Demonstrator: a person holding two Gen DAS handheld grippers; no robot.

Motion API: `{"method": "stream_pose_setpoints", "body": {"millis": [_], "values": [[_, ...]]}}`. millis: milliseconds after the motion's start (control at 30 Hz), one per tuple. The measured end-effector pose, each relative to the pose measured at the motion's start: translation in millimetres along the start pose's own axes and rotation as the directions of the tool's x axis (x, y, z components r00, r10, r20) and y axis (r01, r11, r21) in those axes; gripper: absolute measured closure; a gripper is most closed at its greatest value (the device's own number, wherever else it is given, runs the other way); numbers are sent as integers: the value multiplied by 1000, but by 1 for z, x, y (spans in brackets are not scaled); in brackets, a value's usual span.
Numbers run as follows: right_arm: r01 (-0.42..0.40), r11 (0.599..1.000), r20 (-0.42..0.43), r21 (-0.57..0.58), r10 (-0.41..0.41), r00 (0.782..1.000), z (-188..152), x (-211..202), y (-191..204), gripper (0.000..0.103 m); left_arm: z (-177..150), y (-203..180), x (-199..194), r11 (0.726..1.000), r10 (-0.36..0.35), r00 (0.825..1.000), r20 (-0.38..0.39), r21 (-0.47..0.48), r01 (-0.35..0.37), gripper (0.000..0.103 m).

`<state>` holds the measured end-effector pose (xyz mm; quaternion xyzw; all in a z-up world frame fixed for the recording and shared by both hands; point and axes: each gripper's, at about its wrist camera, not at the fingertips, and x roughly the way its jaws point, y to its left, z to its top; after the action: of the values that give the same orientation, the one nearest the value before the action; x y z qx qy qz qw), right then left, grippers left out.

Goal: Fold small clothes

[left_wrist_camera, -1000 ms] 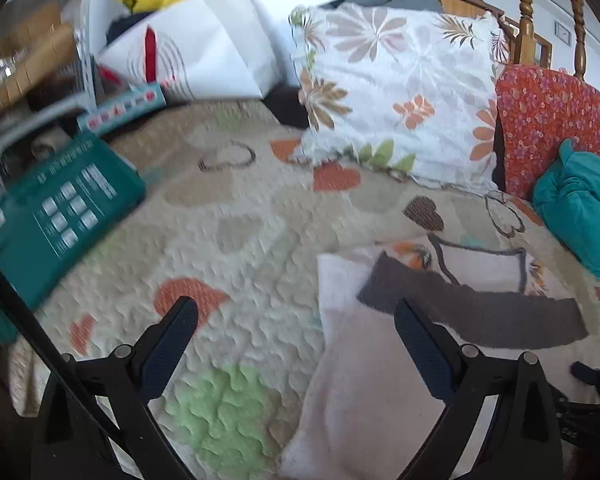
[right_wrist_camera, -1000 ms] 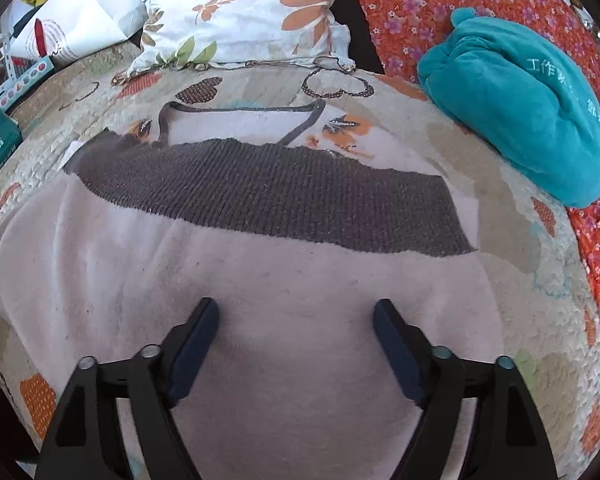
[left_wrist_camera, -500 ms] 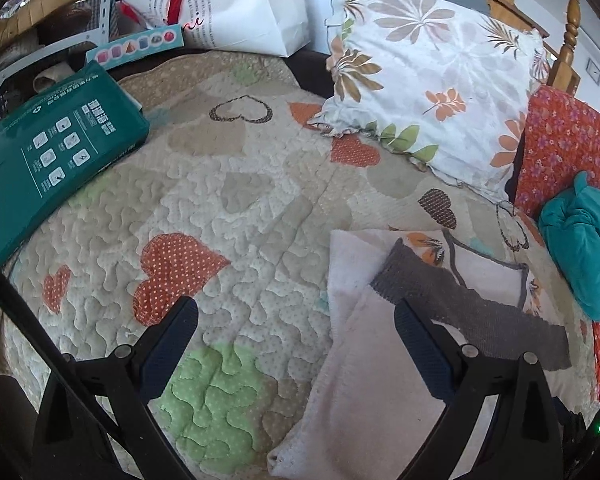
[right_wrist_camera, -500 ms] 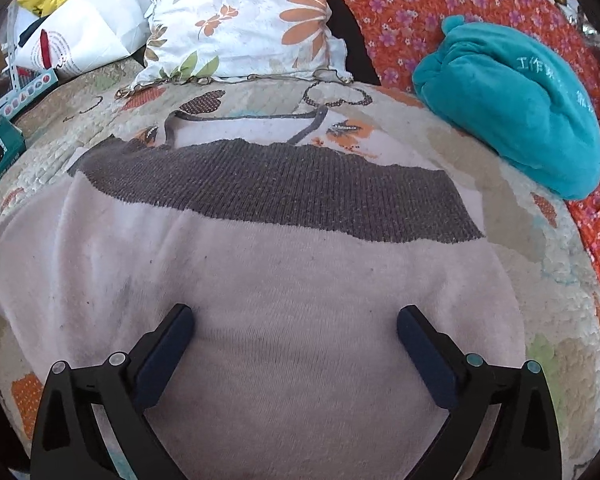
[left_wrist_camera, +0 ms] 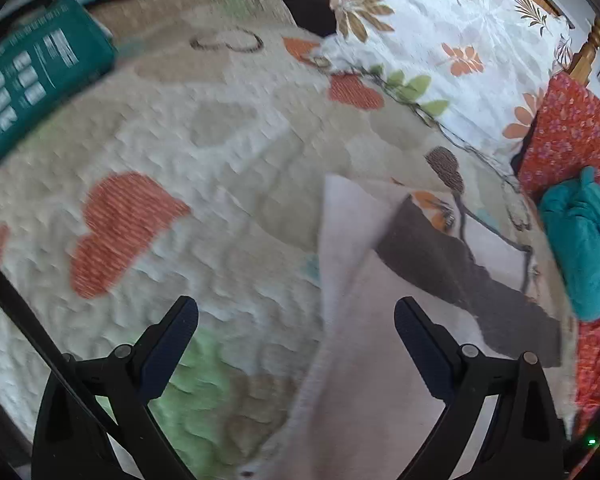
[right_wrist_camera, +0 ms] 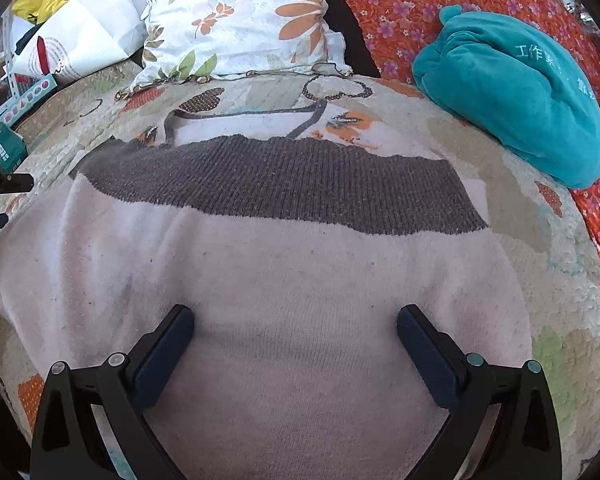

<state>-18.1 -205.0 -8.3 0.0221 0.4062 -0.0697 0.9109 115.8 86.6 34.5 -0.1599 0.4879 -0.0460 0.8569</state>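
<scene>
A small pale pink garment (right_wrist_camera: 292, 280) with a dark grey ribbed band (right_wrist_camera: 280, 184) lies folded flat on the quilted bed cover (left_wrist_camera: 204, 184). My right gripper (right_wrist_camera: 294, 320) hangs just above the pink cloth, jaws wide open, nothing between them. In the left wrist view the same pale pink garment (left_wrist_camera: 364, 392) fills the lower right, its grey band (left_wrist_camera: 452, 268) beyond. My left gripper (left_wrist_camera: 294, 312) is open over the garment's left edge: the right finger over pink cloth, the left finger over bare quilt. That view is blurred.
A floral pillow (right_wrist_camera: 240, 20) and an orange flowered cushion (right_wrist_camera: 412, 8) stand at the back. A teal plush bundle (right_wrist_camera: 516, 96) lies at the right. A green box (left_wrist_camera: 32, 80) sits at the bed's left, white bags (right_wrist_camera: 80, 40) behind it.
My left gripper has dropped lower and tipped down toward the garment's left edge. My right gripper's jaws have spread wider and stayed in place over the pink cloth.
</scene>
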Motion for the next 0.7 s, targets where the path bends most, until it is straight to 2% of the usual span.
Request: {"method": "stream_pose_setpoints", "body": {"millis": [67, 133, 167, 233, 267, 300, 433, 500, 633, 667, 700], "values": [[3, 1000, 3, -7, -3, 1000, 0, 0, 1, 0, -3, -2, 6, 1000, -30, 999, -32, -11, 29, 6], [2, 1000, 7, -5, -2, 1000, -1, -1, 1, 0, -5, -7, 11, 1000, -27, 998, -52, 5, 27, 23], [4, 1000, 11, -5, -4, 1000, -2, -2, 1, 0, -6, -9, 13, 1000, -7, 998, -65, 23, 8, 37], [13, 1000, 12, -5, -13, 1000, -2, -2, 2, 0, -6, -12, 13, 998, 35, 998, -55, 53, -32, 47], [18, 1000, 11, -7, -18, 1000, -1, -2, 3, 0, -4, -11, 12, 998, 51, 998, -47, 49, -49, 56], [24, 1000, 14, -9, -24, 1000, -2, -2, 4, 0, -2, -8, 10, 997, 74, 996, -41, 40, -72, 61], [55, 998, 10, -27, -55, 998, -2, -1, 8, 0, 5, 12, 7, 995, 97, 995, -31, -29, -98, 61], [64, 997, 11, -30, -64, 998, -2, -1, 9, 0, 7, 22, 2, 995, 73, 997, -29, -72, -75, 61], [23, 999, -24, -26, -24, 999, 3, 2, 2, 0, 13, 34, -7, 993, 25, 1000, -10, -117, -26, 59], [27, 999, -31, -34, -28, 999, 6, -1, 2, 1, 15, 34, -7, 993, 12, 1000, -16, -115, -13, 55], [42, 998, -11, -37, -43, 999, 9, -9, 4, 11, 17, 34, -6, 994, -1, 1000, -23, -112, -2, 50]]}}
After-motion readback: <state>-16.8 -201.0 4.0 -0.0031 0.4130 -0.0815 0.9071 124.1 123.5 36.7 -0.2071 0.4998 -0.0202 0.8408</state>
